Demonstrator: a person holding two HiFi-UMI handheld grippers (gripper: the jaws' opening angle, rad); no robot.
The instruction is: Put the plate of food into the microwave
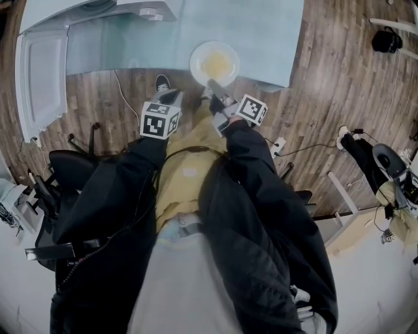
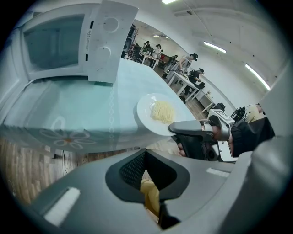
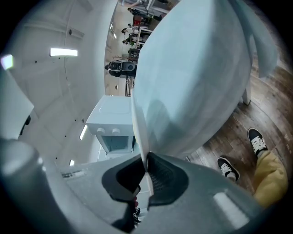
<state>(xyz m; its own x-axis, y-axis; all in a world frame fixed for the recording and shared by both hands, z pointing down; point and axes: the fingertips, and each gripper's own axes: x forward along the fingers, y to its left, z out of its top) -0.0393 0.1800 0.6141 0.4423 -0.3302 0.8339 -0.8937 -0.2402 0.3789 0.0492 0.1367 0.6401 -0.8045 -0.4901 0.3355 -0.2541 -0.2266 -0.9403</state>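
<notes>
A white plate (image 1: 214,63) with pale yellow food (image 1: 217,64) lies at the near edge of the light-blue table (image 1: 274,39). My right gripper (image 1: 212,88) is shut on the plate's near rim. In the right gripper view the rim (image 3: 138,123) runs edge-on between the pads of the right gripper (image 3: 146,170). The left gripper view shows the plate (image 2: 155,114) with the right gripper (image 2: 173,129) clamped on it. My left gripper (image 1: 171,98) hangs just left of it, off the table; the left gripper (image 2: 145,157) is shut on nothing. The white microwave (image 1: 98,13) stands at the table's far left.
The microwave's door (image 1: 42,81) stands swung out past the table's left front edge. A cable (image 1: 124,98) runs over the wooden floor below the table edge. Black chairs (image 1: 72,163) stand to my left. My shoes (image 3: 256,139) are on the floor under the table edge.
</notes>
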